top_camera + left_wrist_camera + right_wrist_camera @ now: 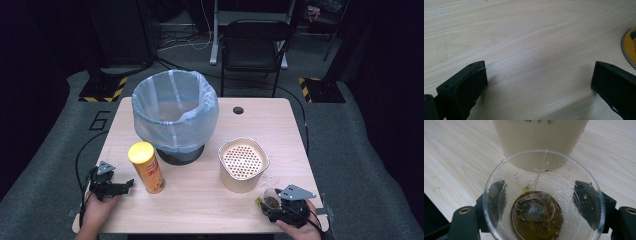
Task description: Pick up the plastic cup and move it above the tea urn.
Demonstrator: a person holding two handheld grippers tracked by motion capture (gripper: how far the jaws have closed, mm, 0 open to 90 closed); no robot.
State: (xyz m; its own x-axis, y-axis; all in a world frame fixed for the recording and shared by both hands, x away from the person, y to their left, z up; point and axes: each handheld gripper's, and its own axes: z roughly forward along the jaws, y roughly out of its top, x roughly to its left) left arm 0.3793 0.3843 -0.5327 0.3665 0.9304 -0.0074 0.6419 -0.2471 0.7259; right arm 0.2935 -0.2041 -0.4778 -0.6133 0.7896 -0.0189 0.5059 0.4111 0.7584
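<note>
Cup (544, 202), clear plastic, sits between the right hand-held gripper (544, 207) jaws at the near right corner of the worktop (200, 200). Jaws flank the cup wall on both sides and look pressed against it; cup stays round, not crushed. Inside: used teabag (534, 210) in a shallow pool of brown liquid, its string running up the far wall. In the high view the same cup (270, 199) shows just left of the right hand-held gripper (280, 206), held by the person's hand (300, 231) at the near edge.

Left hand-held gripper (117, 187) rests at the near left of the worktop, jaws spread wide, nothing between them but bare wood. It points right towards the yellow chip can (146, 167), which stands upright just beside it, not touching.

Mid-right: beige container with perforated insert (243, 164), just beyond the cup and apart from it.

Farther, centre: bin with pale blue liner (175, 115), directly behind the chip can.

Beyond the worktop: black chair (252, 47) on grey floor.
</note>
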